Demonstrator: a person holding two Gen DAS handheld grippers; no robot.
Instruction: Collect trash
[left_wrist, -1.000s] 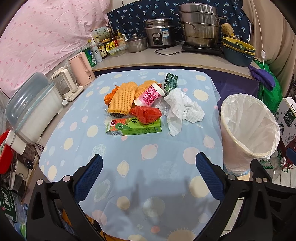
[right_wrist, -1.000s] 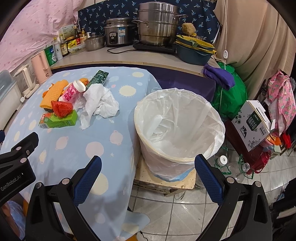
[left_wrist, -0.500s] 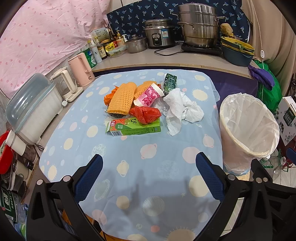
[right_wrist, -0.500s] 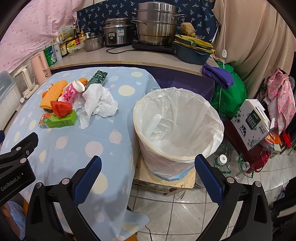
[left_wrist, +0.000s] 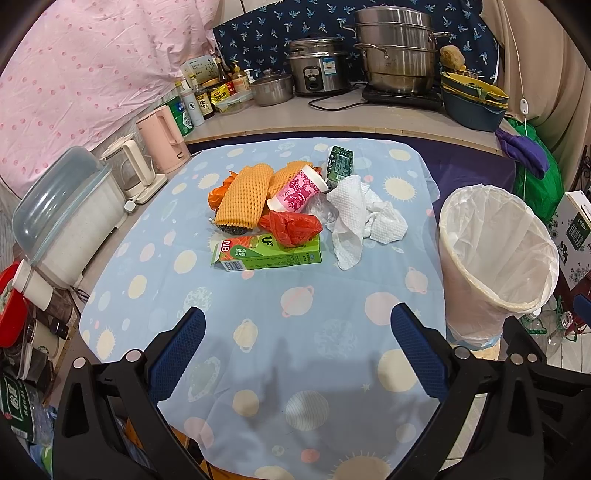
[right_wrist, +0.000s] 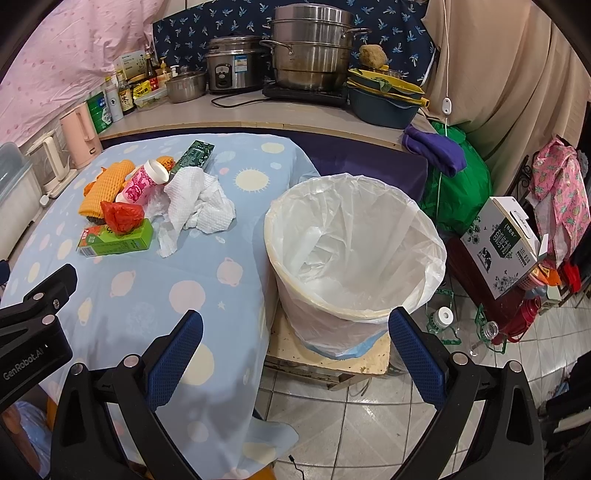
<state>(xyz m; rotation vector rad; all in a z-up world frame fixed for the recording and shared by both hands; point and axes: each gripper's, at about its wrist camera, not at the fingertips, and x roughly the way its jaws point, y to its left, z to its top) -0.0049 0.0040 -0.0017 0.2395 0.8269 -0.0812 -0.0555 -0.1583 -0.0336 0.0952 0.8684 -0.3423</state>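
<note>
A pile of trash lies mid-table: a green carton (left_wrist: 266, 253) (right_wrist: 116, 242), a red plastic wad (left_wrist: 291, 227) (right_wrist: 122, 216), a pink paper cup (left_wrist: 297, 190) (right_wrist: 142, 181), orange foam nets (left_wrist: 243, 195) (right_wrist: 105, 182), crumpled white paper towels (left_wrist: 364, 218) (right_wrist: 197, 203) and a dark green packet (left_wrist: 340, 164) (right_wrist: 194, 155). A white-lined trash bin (left_wrist: 495, 258) (right_wrist: 351, 254) stands right of the table. My left gripper (left_wrist: 295, 350) is open and empty over the table's near part. My right gripper (right_wrist: 295, 354) is open and empty in front of the bin.
The table carries a blue planet-print cloth (left_wrist: 258, 314). Kettles (left_wrist: 164, 138) and a lidded white container (left_wrist: 66, 218) line its left edge. Pots and a rice cooker (left_wrist: 319, 64) stand on the back counter. A carton box (right_wrist: 502, 240) and bottles sit on the tiled floor at right.
Both grippers have drifted very slightly; the views shift a little. The trash and the bin have not moved.
</note>
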